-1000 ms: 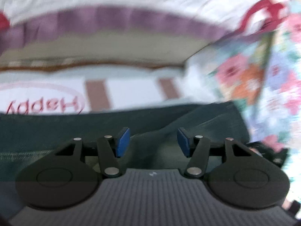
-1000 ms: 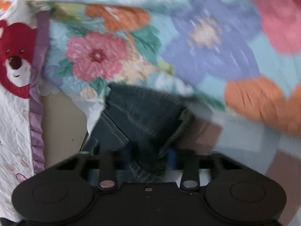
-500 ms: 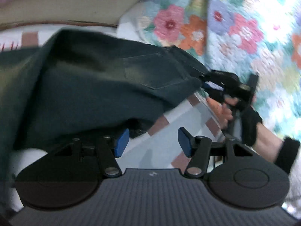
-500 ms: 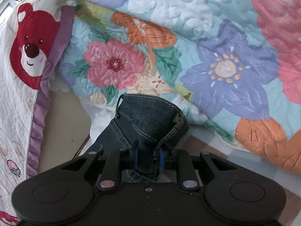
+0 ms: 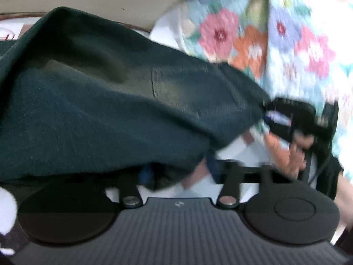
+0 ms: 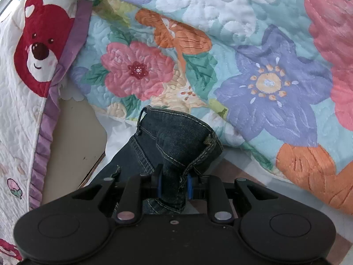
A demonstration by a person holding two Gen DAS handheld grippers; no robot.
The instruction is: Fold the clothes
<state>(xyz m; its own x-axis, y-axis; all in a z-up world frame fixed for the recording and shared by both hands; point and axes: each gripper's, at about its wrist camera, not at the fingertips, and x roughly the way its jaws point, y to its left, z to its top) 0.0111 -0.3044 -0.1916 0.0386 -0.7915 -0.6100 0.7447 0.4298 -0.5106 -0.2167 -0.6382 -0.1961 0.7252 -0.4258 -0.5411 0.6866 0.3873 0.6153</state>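
Right gripper point(image 6: 174, 186) clamps bunched waistband of dark jeans point(image 6: 176, 137) | left gripper point(image 5: 178, 172) spread wide, denim draped over one finger | jeans lifted over floral quilt point(image 6: 264, 77) | advice: keep waistband taut, level.

Right gripper point(image 6: 174, 186) clamps bunched dark jeans point(image 6: 176, 137) at lower centre, floral quilt point(image 6: 253, 55) filling the frame above.
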